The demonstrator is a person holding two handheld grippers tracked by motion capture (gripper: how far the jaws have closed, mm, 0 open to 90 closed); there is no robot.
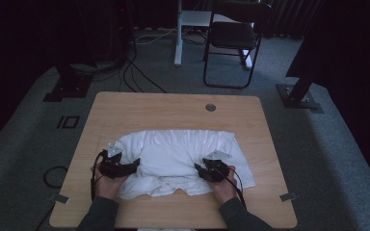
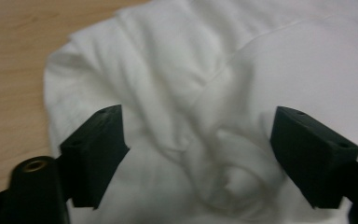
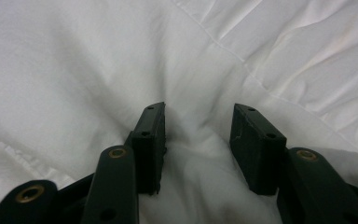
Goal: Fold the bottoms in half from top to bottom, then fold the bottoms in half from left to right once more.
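In the lower part of the high view, the person's forearms entered cut off by the bottom edge, each hand holding a gripper against a white folded garment (image 1: 178, 156) lying across the middle of the wooden table (image 1: 125, 108). The left gripper (image 1: 134, 165) sat at the garment's lower left, its jaws spread wide with a twisted bunch of fabric lying loose between them. The right gripper (image 1: 198, 169), at the lower right, had its jaws partly closed about a raised fold; whether the pads pinched it was hard to make out. A black chair (image 1: 233, 36) stood dim at the top.
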